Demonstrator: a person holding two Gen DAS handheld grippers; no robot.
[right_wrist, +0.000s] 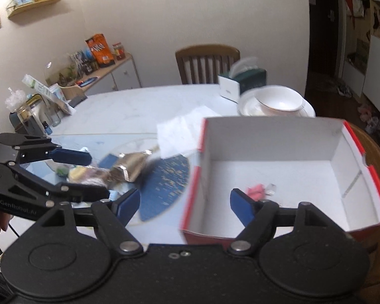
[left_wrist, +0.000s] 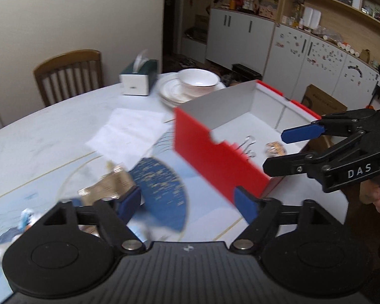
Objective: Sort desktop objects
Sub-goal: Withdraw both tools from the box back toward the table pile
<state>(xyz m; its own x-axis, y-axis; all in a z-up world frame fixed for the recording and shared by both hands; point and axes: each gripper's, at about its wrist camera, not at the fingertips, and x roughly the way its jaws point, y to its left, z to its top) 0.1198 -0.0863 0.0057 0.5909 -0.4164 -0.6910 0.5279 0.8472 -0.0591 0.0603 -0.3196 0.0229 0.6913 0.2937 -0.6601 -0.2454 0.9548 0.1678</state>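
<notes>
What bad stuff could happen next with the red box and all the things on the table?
1. The red box seems to sit near the table edge; a bump from the open right gripper hovering over it might shove it off.
2. The bowl on stacked plates is right behind the box, so pushing the box back could knock them.
3. The left gripper is open near the shiny packet; the pictures are blurry, so it might miss.

The left gripper (left_wrist: 187, 200) is held low with its blue-tipped fingers (left_wrist: 245, 204) spread wide, nothing between them. The right gripper (right_wrist: 185, 201) sits alongside, likewise gaping, its blue pads (right_wrist: 240, 206) apart and gripping nothing.
</notes>
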